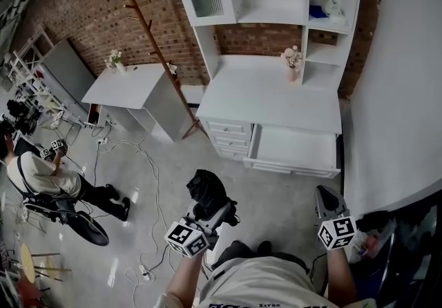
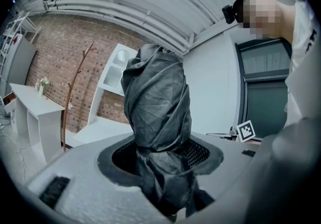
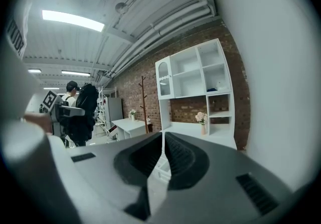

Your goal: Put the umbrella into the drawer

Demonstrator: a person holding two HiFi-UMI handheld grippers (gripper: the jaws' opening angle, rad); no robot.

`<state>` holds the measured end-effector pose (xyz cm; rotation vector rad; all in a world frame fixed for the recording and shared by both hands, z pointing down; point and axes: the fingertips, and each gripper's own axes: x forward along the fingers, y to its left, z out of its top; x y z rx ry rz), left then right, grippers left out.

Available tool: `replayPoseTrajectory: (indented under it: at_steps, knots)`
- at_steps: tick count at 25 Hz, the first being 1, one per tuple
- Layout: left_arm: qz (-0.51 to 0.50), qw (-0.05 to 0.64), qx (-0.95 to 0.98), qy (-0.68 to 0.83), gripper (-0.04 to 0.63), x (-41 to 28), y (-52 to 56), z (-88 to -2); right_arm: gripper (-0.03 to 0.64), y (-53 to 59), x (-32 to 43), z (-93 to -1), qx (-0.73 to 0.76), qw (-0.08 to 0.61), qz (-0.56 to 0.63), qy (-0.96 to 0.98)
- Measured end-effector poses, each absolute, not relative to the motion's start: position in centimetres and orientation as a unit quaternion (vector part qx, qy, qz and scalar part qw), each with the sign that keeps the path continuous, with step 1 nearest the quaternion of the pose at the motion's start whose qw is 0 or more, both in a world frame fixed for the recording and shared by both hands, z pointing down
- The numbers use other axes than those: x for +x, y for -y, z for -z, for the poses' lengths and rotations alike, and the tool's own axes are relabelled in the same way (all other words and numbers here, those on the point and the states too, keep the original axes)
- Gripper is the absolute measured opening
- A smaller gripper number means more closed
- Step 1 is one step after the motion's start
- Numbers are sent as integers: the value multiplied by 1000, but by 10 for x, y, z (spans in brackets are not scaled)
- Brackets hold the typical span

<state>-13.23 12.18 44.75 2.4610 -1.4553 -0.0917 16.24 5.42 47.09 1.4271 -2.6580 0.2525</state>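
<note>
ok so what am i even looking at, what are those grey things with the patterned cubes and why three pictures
There is no robot: a person holds a two-jaw gripper in each hand, and the cubes are part of them. One picture comes from a camera on the person's head, looking down; the other two from cameras riding on each gripper. The left gripper is shut on a folded black umbrella. The right gripper is shut and empty. Ahead stands a white desk with a vase of flowers on top and one drawer pulled open, where the umbrella should go.
</note>
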Motion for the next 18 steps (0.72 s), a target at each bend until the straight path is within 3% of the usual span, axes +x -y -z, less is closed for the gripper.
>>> replayPoseTrajectory:
  at_steps: [18]
  knots:
    - [28,151,862,482,255,-131,-51,-460,35,-5,165,-480,487,75,-91,866]
